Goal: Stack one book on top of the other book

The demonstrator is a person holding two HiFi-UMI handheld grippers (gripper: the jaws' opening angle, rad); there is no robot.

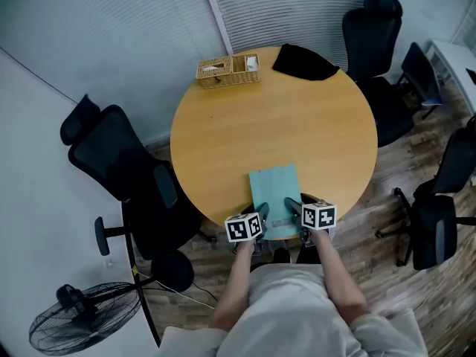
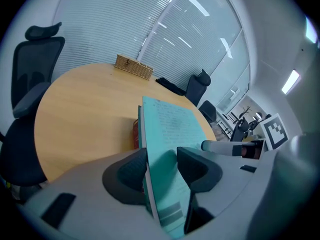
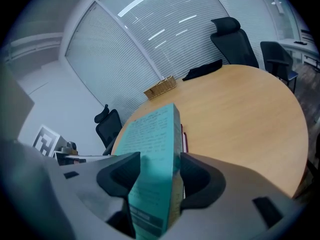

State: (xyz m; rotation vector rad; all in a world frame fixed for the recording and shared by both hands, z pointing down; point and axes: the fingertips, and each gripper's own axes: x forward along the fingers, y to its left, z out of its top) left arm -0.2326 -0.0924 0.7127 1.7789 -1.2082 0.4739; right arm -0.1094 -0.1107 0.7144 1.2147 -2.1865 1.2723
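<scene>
Round wooden table point(image 1: 245, 125) bears a wicker basket point(image 1: 228, 70), a black cloth point(image 1: 305, 62) and a red book point(image 2: 135, 134)

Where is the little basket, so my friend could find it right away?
Find the big round wooden table among black office chairs. At its far edge, by the window blinds, sits the wicker basket, just left of a black cloth. It is the only woven, straw-coloured thing there.
</scene>
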